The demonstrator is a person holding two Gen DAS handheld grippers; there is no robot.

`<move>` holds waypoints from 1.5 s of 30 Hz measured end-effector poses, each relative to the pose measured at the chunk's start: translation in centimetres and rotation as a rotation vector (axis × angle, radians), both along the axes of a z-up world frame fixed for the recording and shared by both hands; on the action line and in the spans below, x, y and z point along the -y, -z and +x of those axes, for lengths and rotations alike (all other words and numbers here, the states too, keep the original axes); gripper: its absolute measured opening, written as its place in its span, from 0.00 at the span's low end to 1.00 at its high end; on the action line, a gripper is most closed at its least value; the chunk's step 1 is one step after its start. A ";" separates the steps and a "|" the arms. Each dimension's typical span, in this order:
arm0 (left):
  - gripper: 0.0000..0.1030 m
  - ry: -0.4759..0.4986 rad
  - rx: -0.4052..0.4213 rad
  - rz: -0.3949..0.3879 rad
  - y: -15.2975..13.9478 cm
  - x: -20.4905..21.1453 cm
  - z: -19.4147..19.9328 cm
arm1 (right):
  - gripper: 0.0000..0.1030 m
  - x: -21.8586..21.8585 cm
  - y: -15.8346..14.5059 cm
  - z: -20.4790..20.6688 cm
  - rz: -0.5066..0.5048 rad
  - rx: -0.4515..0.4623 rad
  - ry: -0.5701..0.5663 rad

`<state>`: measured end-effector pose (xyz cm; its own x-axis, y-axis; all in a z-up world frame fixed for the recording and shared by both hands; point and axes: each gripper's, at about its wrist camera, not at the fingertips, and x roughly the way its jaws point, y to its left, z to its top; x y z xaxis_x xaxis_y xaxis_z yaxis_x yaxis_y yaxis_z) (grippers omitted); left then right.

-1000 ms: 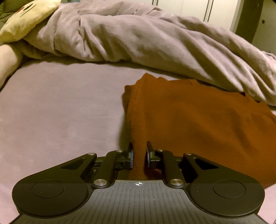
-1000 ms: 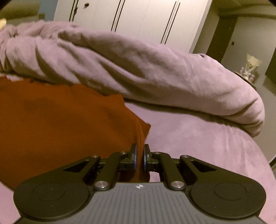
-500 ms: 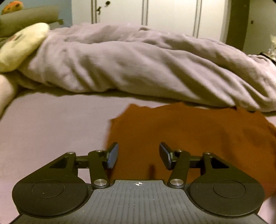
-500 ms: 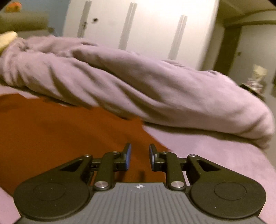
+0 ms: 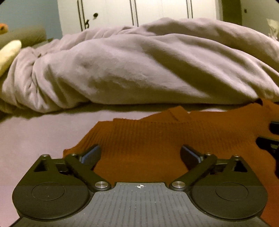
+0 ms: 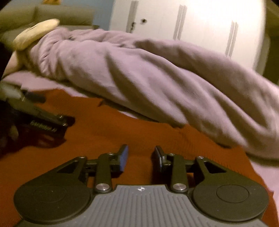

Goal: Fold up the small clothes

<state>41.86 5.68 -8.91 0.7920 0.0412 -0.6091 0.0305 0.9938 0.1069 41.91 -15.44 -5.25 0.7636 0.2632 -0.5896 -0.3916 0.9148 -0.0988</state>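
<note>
One rust-orange ribbed knit garment [image 5: 157, 139], lying flat on the mauve bed sheet [image 5: 34, 136], far edge tucked against the foot of one bunched grey-lilac duvet [image 5: 139, 66]. Same garment [image 6: 122, 129] filling the lower half of the right wrist view, again running under the duvet [image 6: 157, 78] along its far side.

Two grippers, both over the garment. Left gripper [image 5: 140, 154]: jaws spread very wide, nothing between them, two blue-padded fingers [image 5: 90, 154] hovering low above the near part of the knit, close to its left corner. Right gripper [image 6: 140, 156]: jaws parted by a moderate gap, narrower than the left's, nothing held; two fingers with blue pads [image 6: 124, 157] above the cloth. Contact with the fabric impossible to judge in either view.

Left gripper also visible from the side in the right wrist view [image 6: 43, 120], dark body low over the garment's left part, that view somewhat blurred. A dark sliver of the right gripper at the right edge of the left wrist view [image 5: 272, 139].

Beyond the duvet: one pale yellow cushion [image 5: 8, 54] at the left, one olive-green bolster [image 5: 22, 35] behind it, and a row of white wardrobe doors [image 5: 157, 10] with slim vertical handles.
</note>
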 end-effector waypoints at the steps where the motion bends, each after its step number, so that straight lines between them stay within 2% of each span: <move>1: 1.00 0.001 -0.004 -0.019 0.0 -0.4 0.1 | 0.49 0.7 0.1 0.1 0.013 -0.005 0.018; 6: 1.00 0.018 0.000 -0.049 -0.2 -1.0 -0.2 | 0.56 3.3 0.3 1.1 0.032 -0.028 0.066; 13: 1.00 0.008 0.007 0.013 -1.0 -1.7 -1.2 | 0.61 8.8 0.0 0.7 0.005 -0.022 0.150; 15: 1.00 -0.011 0.009 0.037 -1.3 -2.9 -1.7 | 0.62 10.1 -0.2 0.2 0.017 -0.022 0.149; 17: 1.00 -0.077 0.014 0.082 -1.8 -4.7 -2.8 | 0.64 11.3 -0.4 -0.2 0.025 -0.023 0.155; 19: 1.00 -0.118 0.021 0.083 -2.4 -6.7 -4.3 | 0.69 12.5 -0.8 -0.9 0.031 -0.025 0.170; 22: 0.99 -0.193 -0.009 0.088 -3.0 -9.5 -7.1 | 0.76 13.8 -1.4 -2.8 -0.026 -0.004 0.219; 24: 0.99 -0.209 -0.048 0.041 -3.5 -10.9 -9.3 | 0.76 14.3 -1.7 -4.6 -0.066 0.007 0.263; 27: 0.99 -0.132 -0.060 -0.106 -4.5 -11.3 -12.5 | 0.76 15.6 -2.4 -8.2 0.006 -0.018 0.314; 29: 0.99 -0.092 -0.105 -0.189 -4.5 -11.3 -13.0 | 0.76 16.0 -2.4 -10.3 0.016 -0.010 0.326; 33: 0.98 -0.102 -0.186 -0.255 -3.5 -10.6 -12.4 | 0.78 16.9 -1.9 -11.3 0.016 -0.027 0.373; 35: 0.95 -0.093 -0.210 -0.347 -3.5 -10.7 -12.2 | 0.78 16.9 -2.3 -10.9 -0.052 -0.010 0.457; 37: 0.94 -0.079 -0.229 -0.392 -3.3 -10.6 -11.9 | 0.78 16.8 -3.1 -10.9 -0.159 0.009 0.568; 39: 0.80 -0.080 -0.245 -0.391 -2.9 -10.6 -11.7 | 0.78 17.0 -3.8 -11.6 -0.137 -0.001 0.602; 40: 0.80 -0.090 -0.248 -0.393 -2.8 -10.7 -11.4 | 0.78 17.0 -4.3 -12.4 -0.081 -0.012 0.588; 42: 0.68 -0.101 -0.242 -0.420 -2.8 -11.0 -10.8 | 0.77 16.1 -4.5 -14.1 -0.052 -0.016 0.536; 44: 0.46 -0.112 -0.245 -0.441 -3.0 -11.0 -10.1 | 0.72 14.3 -4.1 -16.0 -0.095 -0.003 0.469; 45: 0.33 -0.111 -0.248 -0.460 -3.0 -11.0 -9.8 | 0.65 13.5 -4.0 -16.8 -0.108 0.004 0.442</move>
